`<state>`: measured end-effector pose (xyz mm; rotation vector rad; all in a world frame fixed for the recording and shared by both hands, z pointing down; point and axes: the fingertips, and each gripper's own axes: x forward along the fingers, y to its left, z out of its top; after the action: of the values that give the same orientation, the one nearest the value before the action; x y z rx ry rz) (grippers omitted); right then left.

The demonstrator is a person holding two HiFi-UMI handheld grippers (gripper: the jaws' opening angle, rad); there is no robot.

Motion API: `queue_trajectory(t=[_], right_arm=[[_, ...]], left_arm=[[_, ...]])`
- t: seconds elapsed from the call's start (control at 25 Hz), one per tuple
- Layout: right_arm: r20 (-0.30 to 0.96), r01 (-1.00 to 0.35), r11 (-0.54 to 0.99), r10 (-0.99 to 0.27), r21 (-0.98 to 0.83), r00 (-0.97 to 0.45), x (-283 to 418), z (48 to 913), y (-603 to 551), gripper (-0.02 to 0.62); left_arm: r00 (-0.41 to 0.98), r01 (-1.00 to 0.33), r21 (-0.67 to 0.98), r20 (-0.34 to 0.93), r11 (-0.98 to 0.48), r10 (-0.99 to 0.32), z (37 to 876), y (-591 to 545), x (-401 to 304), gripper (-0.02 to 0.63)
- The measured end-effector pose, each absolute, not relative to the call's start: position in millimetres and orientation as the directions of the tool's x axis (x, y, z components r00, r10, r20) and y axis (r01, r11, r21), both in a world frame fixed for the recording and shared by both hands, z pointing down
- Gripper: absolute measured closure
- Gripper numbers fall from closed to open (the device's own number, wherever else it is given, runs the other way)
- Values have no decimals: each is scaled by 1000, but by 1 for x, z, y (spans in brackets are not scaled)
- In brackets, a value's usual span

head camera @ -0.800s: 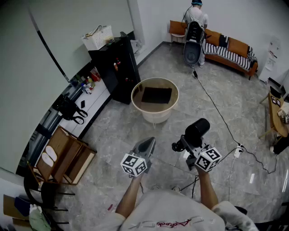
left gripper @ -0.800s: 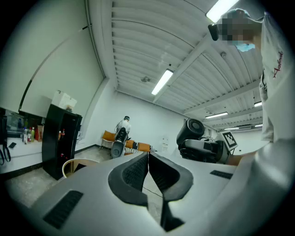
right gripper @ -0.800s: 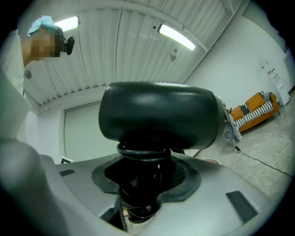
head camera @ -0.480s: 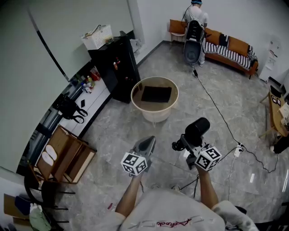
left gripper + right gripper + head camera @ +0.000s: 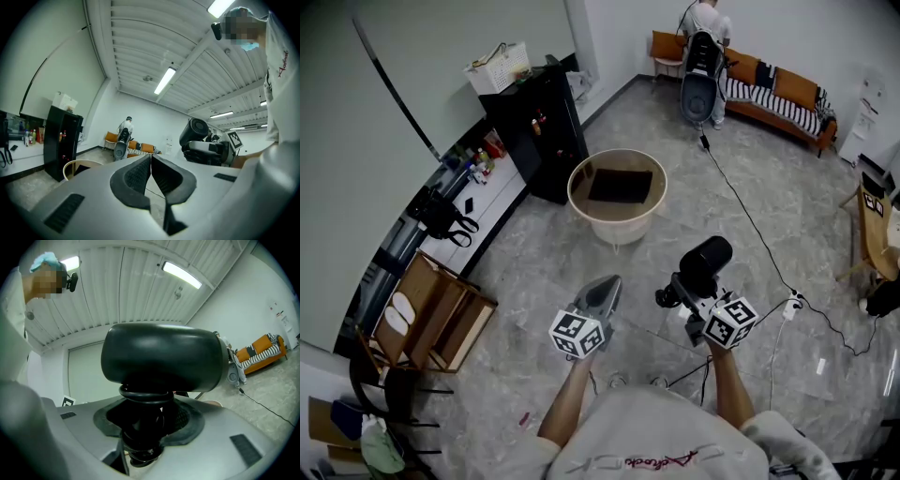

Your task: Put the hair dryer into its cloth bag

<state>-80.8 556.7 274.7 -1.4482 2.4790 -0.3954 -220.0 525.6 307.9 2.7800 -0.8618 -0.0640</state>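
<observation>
A black hair dryer [image 5: 705, 258] stands upright in my right gripper [image 5: 686, 292], which is shut on its handle and coiled cord. In the right gripper view its round barrel [image 5: 161, 357] fills the middle above the jaws of the right gripper [image 5: 147, 427]. My left gripper [image 5: 605, 286] is held level to the dryer's left, shut and empty; the left gripper [image 5: 151, 171] has its pads pressed together. The dryer [image 5: 194, 131] shows to its right. A dark flat thing [image 5: 620, 186] lies in a round beige tub [image 5: 581, 202]; I cannot tell whether it is the cloth bag.
A black cabinet [image 5: 534, 131] with a white basket [image 5: 499, 67] on top stands left of the tub. A cable [image 5: 750, 220] runs over the floor to a power strip [image 5: 789, 307]. A person [image 5: 703, 19] stands by an orange sofa [image 5: 778, 94]. A wooden crate [image 5: 431, 309] is at left.
Both grippers keep their places and states. Only the head view has shifted slightly.
</observation>
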Motion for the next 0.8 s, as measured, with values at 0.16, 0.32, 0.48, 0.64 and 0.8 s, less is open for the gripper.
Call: queue_trajectory(t=[0.16,0.32,0.48,0.64,0.8], right_arm=[[-61,-809,471,-874,-352,-482,-66,278,559,391],[-49,-809,472,-872,-350,-488,-46,283,563,393],[-40,-806,468,-872,-362,-488,-31,291,562,393],[-36,-807,465,-873,-365,-486,-21,295,558,393],[-51,-803,461,-876,-378,-479,-14,294,542,393]], left_arm=[[818,-564,240,32,-790,-574,313,529,-208,575],[813,-572,244,38,-783,-582,318,534,-190,575],[808,-579,255,48,-775,-588,327,535,-177,575],[806,-582,256,53,-772,-590,330,532,-168,575],[800,-590,251,49,-768,-598,329,519,-166,575]])
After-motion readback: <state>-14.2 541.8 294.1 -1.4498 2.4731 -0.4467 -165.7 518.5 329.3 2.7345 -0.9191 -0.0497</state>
